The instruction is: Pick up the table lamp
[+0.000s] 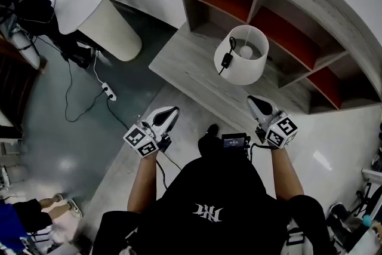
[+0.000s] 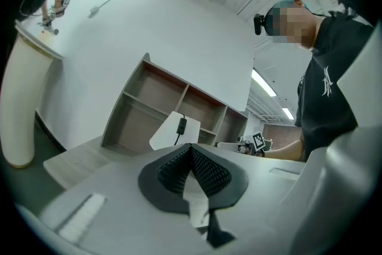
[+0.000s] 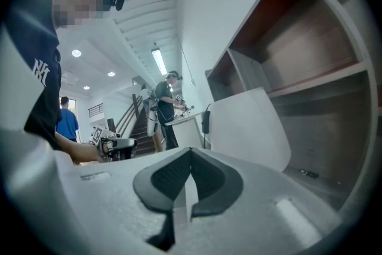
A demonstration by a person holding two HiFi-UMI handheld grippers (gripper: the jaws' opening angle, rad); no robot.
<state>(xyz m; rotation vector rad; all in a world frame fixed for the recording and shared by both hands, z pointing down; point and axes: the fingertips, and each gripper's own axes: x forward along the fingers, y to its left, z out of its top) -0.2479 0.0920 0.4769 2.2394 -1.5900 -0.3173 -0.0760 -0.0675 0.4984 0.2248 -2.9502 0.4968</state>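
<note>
Lamp (image 1: 241, 55) stands on shelf ledge (image 1: 185, 61), untouched. Left gripper (image 1: 169, 114) and right gripper (image 1: 258, 104) are short of it, one each side, jaws together, empty, probably set for a two-sided lift.

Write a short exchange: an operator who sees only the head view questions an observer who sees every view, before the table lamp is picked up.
Operator: Are either gripper's jaws apart?
Observer: No. The left gripper and the right gripper each show jaws pressed together, with nothing between them.
Operator: Does the left gripper point at the table lamp?
Observer: Roughly. In the left gripper view the shade shows just above the jaw tips, clear of them, and its cord switch faces that gripper.
</note>
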